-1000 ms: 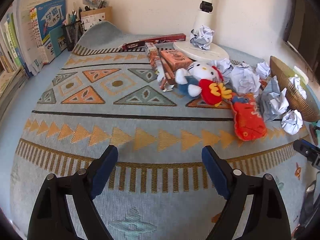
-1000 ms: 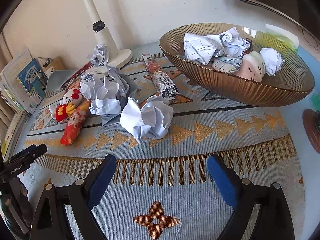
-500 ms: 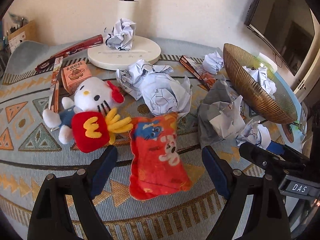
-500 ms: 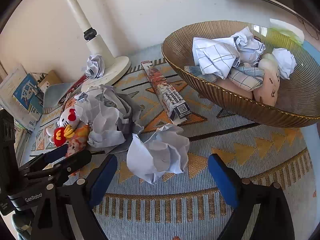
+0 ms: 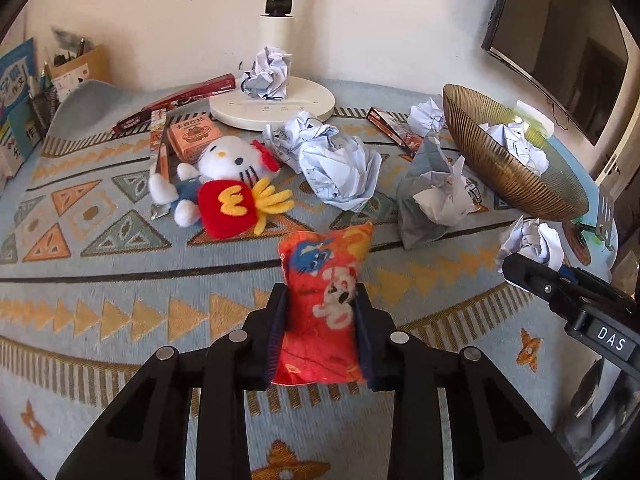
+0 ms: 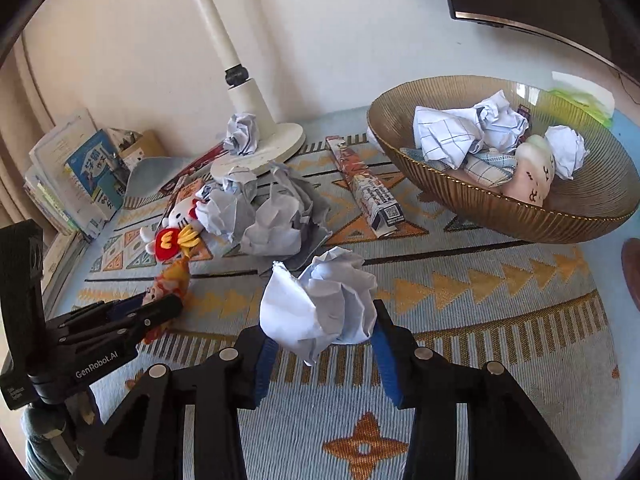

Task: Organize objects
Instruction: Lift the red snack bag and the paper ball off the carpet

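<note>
My left gripper (image 5: 321, 312) is shut on a red cartoon-print pouch (image 5: 323, 292), which lies low over the patterned cloth. My right gripper (image 6: 320, 334) is shut on a crumpled white paper ball (image 6: 320, 300). The gold ribbed bowl (image 6: 500, 208) stands at the right and holds paper balls, a checked cloth and a pale plush. A Hello Kitty plush (image 5: 224, 164) with a red fries toy (image 5: 230, 208) lies left of centre. More crumpled paper (image 5: 340, 168) lies in the middle.
A white lamp base (image 5: 272, 104) with a paper ball stands at the back. Long printed boxes (image 6: 372, 188) and an orange box (image 5: 194, 136) lie on the cloth. Books and a pen holder (image 5: 24, 96) stand at far left. A screen (image 5: 556, 40) hangs at the right.
Both grippers have closed: the left onto the red pouch, the right onto the paper ball. Both moved forward to their objects beforehand.
</note>
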The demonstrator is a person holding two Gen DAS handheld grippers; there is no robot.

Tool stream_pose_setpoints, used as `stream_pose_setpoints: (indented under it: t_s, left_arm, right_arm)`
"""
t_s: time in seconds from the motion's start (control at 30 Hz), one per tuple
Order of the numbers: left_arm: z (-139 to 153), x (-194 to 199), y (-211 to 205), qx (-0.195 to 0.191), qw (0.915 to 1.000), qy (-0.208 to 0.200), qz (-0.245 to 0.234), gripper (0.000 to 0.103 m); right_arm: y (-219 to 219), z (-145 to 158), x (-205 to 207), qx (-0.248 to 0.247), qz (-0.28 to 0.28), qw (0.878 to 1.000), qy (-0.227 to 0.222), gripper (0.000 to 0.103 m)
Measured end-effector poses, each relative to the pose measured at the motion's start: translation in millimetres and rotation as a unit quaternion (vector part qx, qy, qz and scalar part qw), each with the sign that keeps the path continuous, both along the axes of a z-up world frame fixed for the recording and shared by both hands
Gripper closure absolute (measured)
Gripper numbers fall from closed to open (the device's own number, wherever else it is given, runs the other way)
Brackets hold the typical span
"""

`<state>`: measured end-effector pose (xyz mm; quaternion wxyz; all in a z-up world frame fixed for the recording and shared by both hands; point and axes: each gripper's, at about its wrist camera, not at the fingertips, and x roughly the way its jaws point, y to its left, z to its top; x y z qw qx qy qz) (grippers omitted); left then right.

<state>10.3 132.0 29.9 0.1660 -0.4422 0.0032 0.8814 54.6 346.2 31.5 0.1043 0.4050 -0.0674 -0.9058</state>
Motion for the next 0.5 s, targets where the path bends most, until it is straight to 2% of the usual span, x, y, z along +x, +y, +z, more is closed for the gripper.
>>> stream_pose_setpoints:
  t_s: [0.07, 0.13, 0.2, 0.27, 0.4, 0.5]
  left_arm:
    - [-0.2, 12.9, -14.3, 0.001, 1.0, 0.005, 0.006, 0.075]
    - [-2.8, 21.6, -27.6, 0.011, 0.9998, 0.005, 0.015, 0.075]
    - [-7.3, 24.5, -36.9, 0.021, 0.9994, 0.005, 0.027, 0.075]
    - [-3.9, 27.6, -38.9, 0.029, 0.9989, 0.023, 0.03, 0.075]
    - [-3.9, 35.1, -26.0, -0.012, 0.9981, 0.054, 0.027, 0.075]
    - [-4.7, 36.4, -17.8, -0.035, 0.9973, 0.061, 0.017, 0.074]
  right_arm:
    - [-7.6, -0.9, 7.6, 0.012, 0.02, 1.0, 0.002, 0.06]
    - [-11.2, -8.1, 8.5, 0.004, 0.028, 1.0, -0.002, 0.06]
    - [-16.4, -13.8, 3.6, 0.028, 0.021, 0.999, -0.014, 0.06]
    - [-18.1, -17.3, 0.6, 0.031, 0.024, 0.999, -0.022, 0.06]
    - [-15.2, -19.7, -1.0, 0.023, 0.02, 0.999, -0.027, 0.06]
    - [-13.1, -19.4, -0.1, 0.02, 0.015, 0.999, -0.027, 0.059]
